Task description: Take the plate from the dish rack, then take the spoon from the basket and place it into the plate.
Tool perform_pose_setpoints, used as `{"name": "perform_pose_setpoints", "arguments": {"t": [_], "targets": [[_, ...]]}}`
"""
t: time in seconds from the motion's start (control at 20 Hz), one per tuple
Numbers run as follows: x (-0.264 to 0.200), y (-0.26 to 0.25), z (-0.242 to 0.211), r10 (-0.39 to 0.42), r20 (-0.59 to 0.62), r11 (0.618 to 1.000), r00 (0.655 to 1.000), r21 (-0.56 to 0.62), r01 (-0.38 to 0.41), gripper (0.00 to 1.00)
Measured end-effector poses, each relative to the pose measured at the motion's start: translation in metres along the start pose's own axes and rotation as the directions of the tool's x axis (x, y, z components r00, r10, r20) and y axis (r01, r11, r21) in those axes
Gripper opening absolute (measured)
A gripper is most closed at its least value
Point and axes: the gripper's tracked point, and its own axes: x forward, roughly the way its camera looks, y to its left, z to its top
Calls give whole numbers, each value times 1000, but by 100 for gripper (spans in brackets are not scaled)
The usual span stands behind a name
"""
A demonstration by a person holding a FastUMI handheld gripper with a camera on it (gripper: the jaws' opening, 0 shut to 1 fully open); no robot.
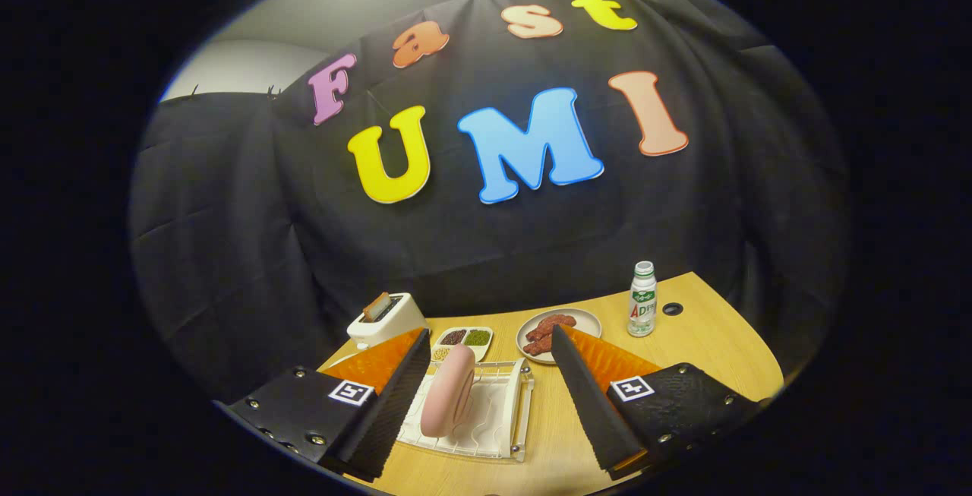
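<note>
The gripper hovered above the near part of the wooden desk with its jaws spread wide and holding nothing, one finger to each side of the white dish rack. The pink plate stood on edge in that rack, upright and leaning slightly, nearer the left finger than the right, its rim facing the gripper. It looked like a stiff, thick-lipped plate, probably plastic or glazed ceramic; which of the two could not be told. Either way it should be rigid and smooth, likely slick on its faces, so the jaws would do best to close across the upper rim, one pad on each face, and lift straight up out of the wires so that the rack was not dragged along. If ceramic, it could chip when set down hard, and a grip too close to the edge might let it swing or slip. The rack itself seemed light and might shift under a sideways pull. Beyond the rack, farther from the gripper, lay a small divided dish of grains, a white toaster to the far left, a round plate of reddish-brown food, and a small white bottle standing to the far right. No basket or spoon could be made out.
</note>
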Motion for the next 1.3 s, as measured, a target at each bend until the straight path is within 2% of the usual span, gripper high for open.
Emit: {"name": "perform_pose_setpoints", "arguments": {"t": [0.2,0.35,0.55,0.7,0.95,1.0,1.05,1.2,1.3], "targets": [[49,22,-24,19,-170,999,985,-44,-27,97],[78,30,-47,-1,-311,999,951,-49,-15,98],[102,32,-87,-41,-500,996,865,-94,-7,98],[116,34,-120,-50,-625,995,779,-97,-14,98],[134,45,-161,-36,-758,999,651,-47,1,98],[133,48,-168,-33,-775,999,631,-32,13,95],[136,48,-173,-31,-785,1000,619,-23,21,86],[139,49,-185,-36,-815,999,579,-23,30,86],[141,48,-193,-49,-829,999,558,-40,28,70]]}}
